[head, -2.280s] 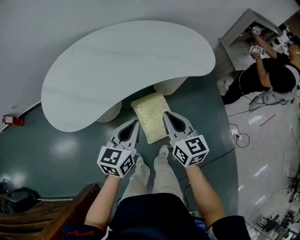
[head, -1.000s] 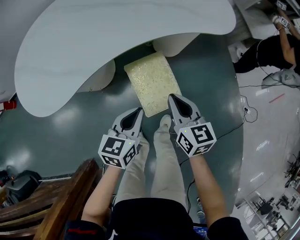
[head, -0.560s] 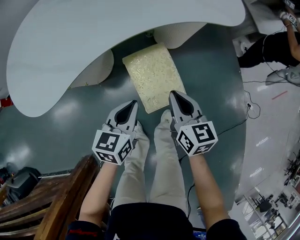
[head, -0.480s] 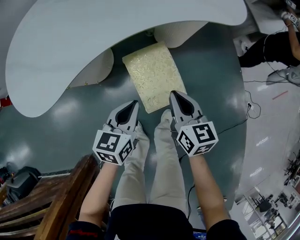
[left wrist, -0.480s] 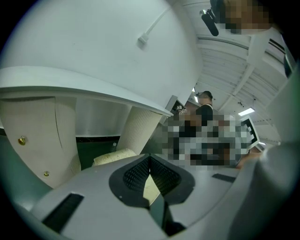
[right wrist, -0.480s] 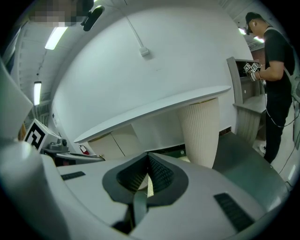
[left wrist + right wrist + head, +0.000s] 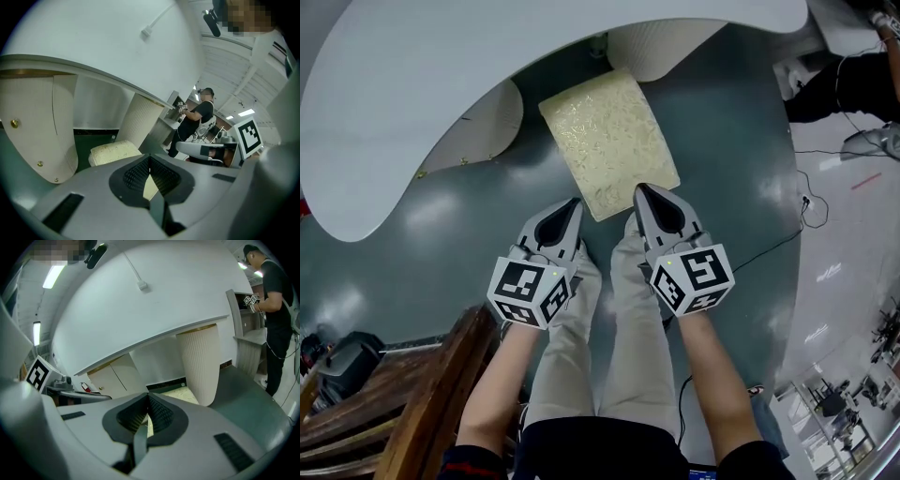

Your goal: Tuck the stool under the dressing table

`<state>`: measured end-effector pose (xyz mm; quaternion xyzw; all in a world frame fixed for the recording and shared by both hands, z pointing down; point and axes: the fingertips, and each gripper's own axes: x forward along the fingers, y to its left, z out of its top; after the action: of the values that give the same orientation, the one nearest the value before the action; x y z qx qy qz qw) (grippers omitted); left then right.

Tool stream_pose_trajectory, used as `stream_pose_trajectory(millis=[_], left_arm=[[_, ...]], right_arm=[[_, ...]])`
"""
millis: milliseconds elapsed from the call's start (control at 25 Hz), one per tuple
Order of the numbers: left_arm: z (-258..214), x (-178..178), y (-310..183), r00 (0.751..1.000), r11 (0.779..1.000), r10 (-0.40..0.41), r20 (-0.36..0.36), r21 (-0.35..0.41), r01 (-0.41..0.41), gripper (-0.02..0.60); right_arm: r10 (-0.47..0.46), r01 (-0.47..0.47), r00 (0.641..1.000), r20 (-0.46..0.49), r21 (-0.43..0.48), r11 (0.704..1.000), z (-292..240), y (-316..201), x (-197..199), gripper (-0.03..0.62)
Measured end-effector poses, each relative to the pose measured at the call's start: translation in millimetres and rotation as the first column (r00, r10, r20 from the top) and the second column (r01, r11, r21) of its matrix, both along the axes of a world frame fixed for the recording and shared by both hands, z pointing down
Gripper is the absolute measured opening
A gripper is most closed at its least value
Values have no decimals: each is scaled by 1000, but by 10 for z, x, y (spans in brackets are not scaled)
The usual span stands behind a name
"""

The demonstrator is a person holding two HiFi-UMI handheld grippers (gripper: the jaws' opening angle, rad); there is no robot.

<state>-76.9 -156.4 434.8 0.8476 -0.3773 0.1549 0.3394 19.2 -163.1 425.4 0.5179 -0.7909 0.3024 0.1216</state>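
The stool [image 7: 607, 141] has a cream, speckled cushion and stands on the green floor between the table's two supports, with its far end near the white dressing table [image 7: 441, 75]. My left gripper [image 7: 574, 202] is shut and empty, just off the stool's near-left corner. My right gripper [image 7: 640, 187] is also shut and empty, its tip over the stool's near edge. In the left gripper view, the stool [image 7: 115, 152] lies low ahead of the left gripper [image 7: 150, 161]. In the right gripper view, the stool [image 7: 180, 392] shows beyond the right gripper [image 7: 148, 401].
A ribbed pedestal leg [image 7: 661, 42] and a rounded cabinet leg [image 7: 473, 127] carry the tabletop. Dark wooden furniture [image 7: 403, 394] stands at the lower left, beside a black bag [image 7: 342, 361]. A cable [image 7: 769, 253] runs over the floor at the right. Another person [image 7: 862, 84] works at the far right.
Both grippers have drawn back from the stool's sides to its near edge. The person has stepped back, so more of the stool shows. Both jaws stay shut.
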Motion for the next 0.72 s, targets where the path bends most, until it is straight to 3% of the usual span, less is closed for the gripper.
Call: stream_pose_trajectory(millis=[720], left_arm=[[739, -83, 125, 999, 999, 2, 47, -54, 1, 12]], right_arm=[[14, -15, 1000, -10, -70, 997, 787, 122, 9, 12]])
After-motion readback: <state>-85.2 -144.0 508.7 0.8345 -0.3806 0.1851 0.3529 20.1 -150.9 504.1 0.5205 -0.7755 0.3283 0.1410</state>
